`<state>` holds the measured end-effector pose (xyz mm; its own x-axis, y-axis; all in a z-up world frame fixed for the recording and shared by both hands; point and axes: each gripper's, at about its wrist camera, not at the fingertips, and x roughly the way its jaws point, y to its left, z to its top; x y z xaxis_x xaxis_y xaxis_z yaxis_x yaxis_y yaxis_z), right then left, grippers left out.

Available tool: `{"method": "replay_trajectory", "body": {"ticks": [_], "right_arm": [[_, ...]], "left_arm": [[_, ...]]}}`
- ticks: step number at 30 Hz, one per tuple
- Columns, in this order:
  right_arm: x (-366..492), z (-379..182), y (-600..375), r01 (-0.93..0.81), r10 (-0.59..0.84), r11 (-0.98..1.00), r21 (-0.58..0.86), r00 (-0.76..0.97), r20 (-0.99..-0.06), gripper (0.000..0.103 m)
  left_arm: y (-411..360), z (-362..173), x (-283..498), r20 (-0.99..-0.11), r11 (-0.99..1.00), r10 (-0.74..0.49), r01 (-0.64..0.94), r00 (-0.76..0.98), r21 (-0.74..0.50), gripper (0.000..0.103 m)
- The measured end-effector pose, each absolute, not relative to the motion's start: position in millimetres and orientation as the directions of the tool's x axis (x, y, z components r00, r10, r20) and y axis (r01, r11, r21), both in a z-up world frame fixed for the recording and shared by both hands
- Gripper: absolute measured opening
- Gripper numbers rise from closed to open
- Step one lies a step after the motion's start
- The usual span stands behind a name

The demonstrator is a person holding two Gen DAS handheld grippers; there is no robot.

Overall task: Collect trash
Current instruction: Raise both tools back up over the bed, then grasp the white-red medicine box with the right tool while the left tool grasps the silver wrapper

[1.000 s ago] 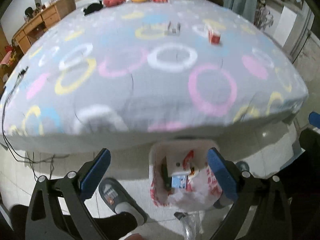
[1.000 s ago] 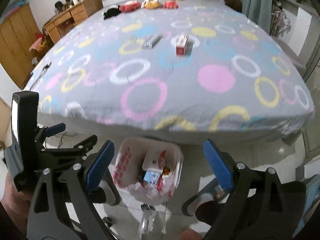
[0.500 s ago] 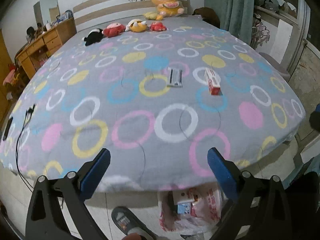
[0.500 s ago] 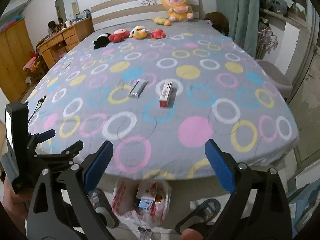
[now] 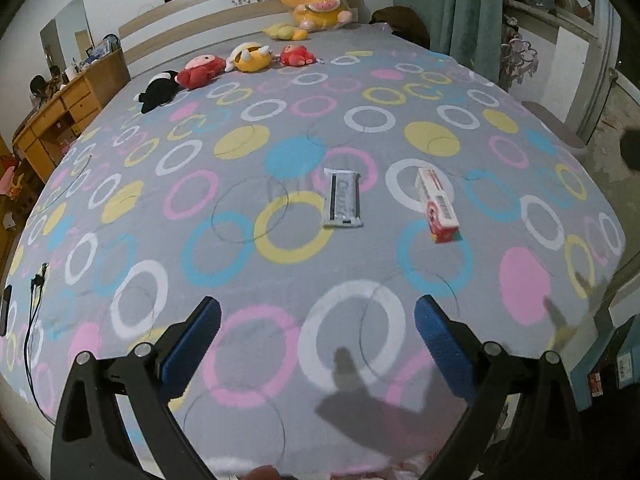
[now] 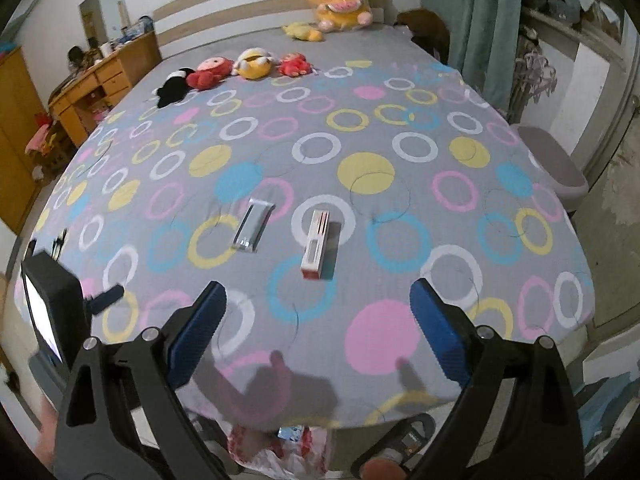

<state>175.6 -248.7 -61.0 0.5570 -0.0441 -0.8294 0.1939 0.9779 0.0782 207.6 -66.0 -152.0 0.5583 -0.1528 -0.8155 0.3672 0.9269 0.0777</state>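
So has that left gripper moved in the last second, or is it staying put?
Yes. The left gripper has risen and tipped up from the trash bag on the floor; it now looks across the bed towards the silver wrapper.

Both wrist views look from the foot of the bed (image 5: 280, 272) toward its headboard (image 6: 240, 12), sharing the whole bedspread.

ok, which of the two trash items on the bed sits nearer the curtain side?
The red-and-white carton, a box lying on its side; the silver wrapper is flat.
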Motion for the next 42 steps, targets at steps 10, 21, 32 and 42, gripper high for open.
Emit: {"method": "replay_trajectory", "body": {"ticks": [10, 21, 32, 42], "right_arm": [[262.5, -97.1, -263.9, 0.260, -0.050, 0.962, 0.079, 0.452, -0.891, 0.091], [324.1, -170.2, -267.0, 0.320, -0.037, 0.944, 0.074, 0.329, -0.944, 0.091], [350.6, -230.1, -288.3, 0.385, 0.036, 0.914, 0.126, 0.233, -0.972, 0.091], [363.4, -272.3, -294.2, 0.411, 0.051, 0.905, 0.112, 0.158, -0.986, 0.091]], "left_arm": [[-95.1, -186.5, 271.1, -0.835, 0.917, -0.164, 0.393, 0.525, 0.067, 0.095], [-116.0, -229.3, 327.0, -0.851, 0.914, -0.152, 0.399, 0.502, 0.072, 0.095], [-122.3, -260.0, 359.2, -0.878, 0.924, -0.169, 0.383, 0.448, 0.017, 0.095], [-130.0, -276.7, 378.9, -0.885, 0.925, -0.180, 0.380, 0.429, -0.004, 0.095]]}}
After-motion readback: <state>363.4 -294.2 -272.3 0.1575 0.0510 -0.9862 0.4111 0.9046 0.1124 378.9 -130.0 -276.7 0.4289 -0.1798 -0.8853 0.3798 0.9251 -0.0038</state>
